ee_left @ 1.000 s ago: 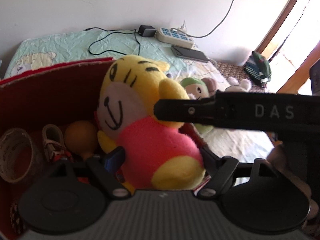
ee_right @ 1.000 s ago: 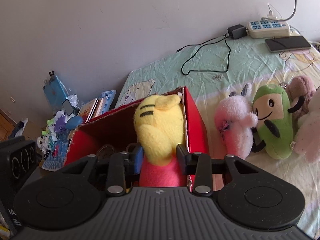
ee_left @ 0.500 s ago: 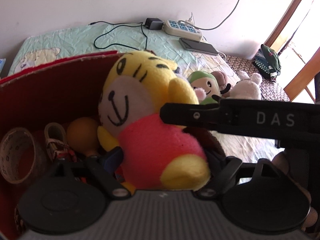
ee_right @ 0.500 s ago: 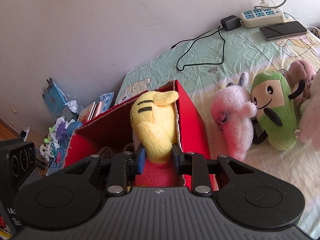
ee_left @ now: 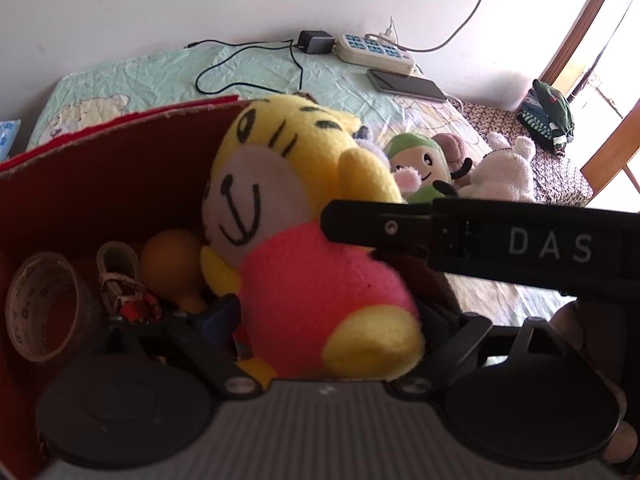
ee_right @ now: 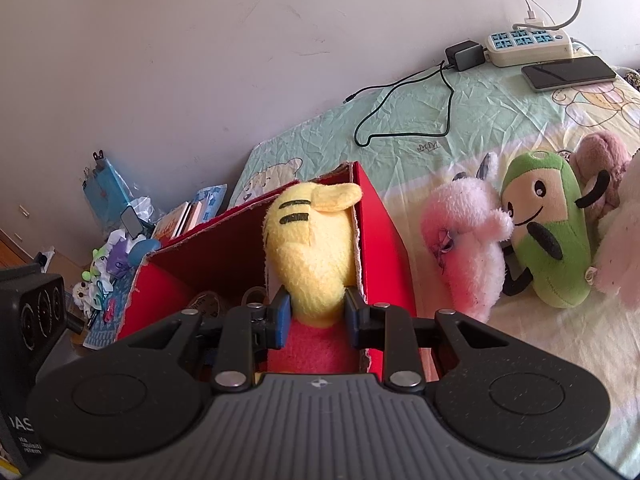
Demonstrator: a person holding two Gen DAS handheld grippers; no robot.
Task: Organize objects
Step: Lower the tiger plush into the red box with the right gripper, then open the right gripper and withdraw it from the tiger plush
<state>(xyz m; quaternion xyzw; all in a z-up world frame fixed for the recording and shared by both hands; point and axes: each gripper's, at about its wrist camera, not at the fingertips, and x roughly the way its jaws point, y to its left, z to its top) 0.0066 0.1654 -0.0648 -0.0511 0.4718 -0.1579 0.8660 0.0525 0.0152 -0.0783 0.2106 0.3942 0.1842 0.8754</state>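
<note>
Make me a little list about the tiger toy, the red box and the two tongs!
toy: yellow tiger plush, pink body, partly inside the box
box: red cardboard box on the bed
also in box: tape roll, orange ball
right tongs: squeezing the tiger
left tongs: just been opening, around the tiger's body, not squeezing
waiting outside: pink plush, green plush

The tiger toy [ee_left: 304, 240] is soft, matt plush, yellow and pink, while the pink toy [ee_right: 464, 248] beside the green plush [ee_right: 548, 240] has a longer, fluffier pile. The red box [ee_right: 384, 236] is matt cardboard with a rough, torn pale edge, and the roll of tape [ee_left: 40, 308] inside it looks like glossy clear plastic. The bed sheet [ee_right: 404, 136] is thin, creased cloth, and the right gripper [ee_right: 314, 316] is matt black plastic with shiny metal screws.
</note>
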